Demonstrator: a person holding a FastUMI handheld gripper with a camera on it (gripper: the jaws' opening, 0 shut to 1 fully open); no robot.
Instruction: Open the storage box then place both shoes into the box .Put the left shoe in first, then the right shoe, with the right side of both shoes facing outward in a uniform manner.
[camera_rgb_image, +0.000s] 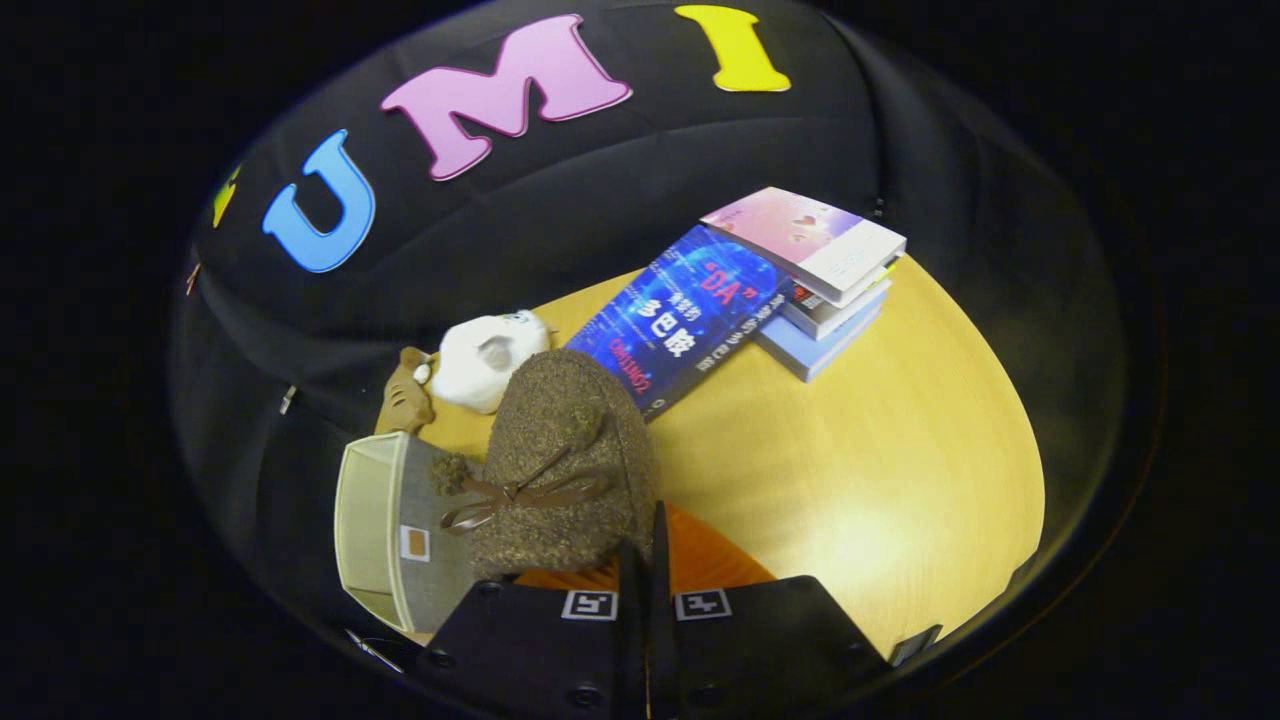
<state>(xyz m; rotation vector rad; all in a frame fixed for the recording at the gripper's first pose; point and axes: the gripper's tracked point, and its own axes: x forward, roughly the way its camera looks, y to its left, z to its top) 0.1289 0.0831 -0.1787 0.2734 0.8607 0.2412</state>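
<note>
A brown fuzzy shoe (565, 460) with a dark ribbon bow and an orange lining hangs just ahead of my fingers, its toe pointing away from me. My gripper (645, 575) is shut on the shoe's collar, with the orange lining showing beside the fingers. To the left of the shoe stands the storage box (385, 535), grey fabric with a cream rim and inside, its opening turned away from the shoe. The shoe's side overlaps the box's grey wall, and I cannot tell if they touch.
On the yellow round table (880, 480), a blue book (680, 320) leans beside a stack of books (825, 290) at the far side. A white plush toy (485, 360) and a small brown figurine (405, 400) sit beyond the box.
</note>
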